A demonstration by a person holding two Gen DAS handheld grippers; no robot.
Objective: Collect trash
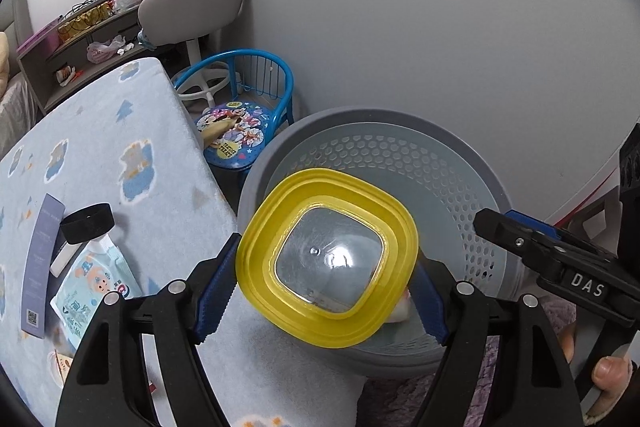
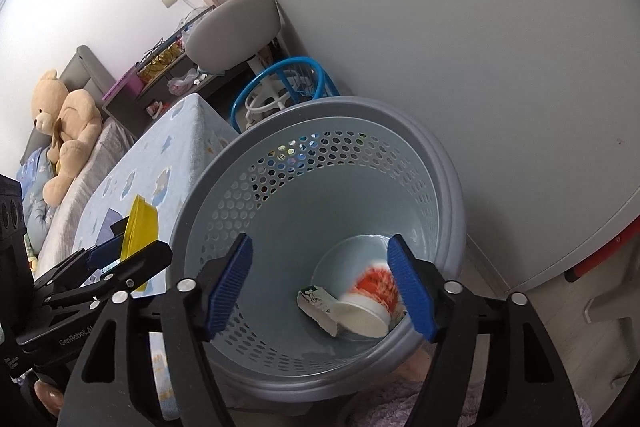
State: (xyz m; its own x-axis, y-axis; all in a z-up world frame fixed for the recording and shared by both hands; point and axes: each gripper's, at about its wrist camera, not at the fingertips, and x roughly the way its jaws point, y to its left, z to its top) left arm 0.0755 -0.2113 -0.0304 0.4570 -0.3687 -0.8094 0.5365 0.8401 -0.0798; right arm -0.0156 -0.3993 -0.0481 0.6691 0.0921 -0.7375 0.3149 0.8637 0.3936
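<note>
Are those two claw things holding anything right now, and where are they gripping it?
The left gripper holds a yellow lid by two opposite edges, over the basket. The right gripper is open and holds nothing.

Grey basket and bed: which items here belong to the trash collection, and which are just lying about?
Job:
- yellow lid, clamped in the left gripper
- grey basket, holding a cup and a small carton
- right gripper, open over the basket
- wrappers on the bed, probably next

Lying about:
- teddy bear
- blue child's chair
- grey stool
</note>
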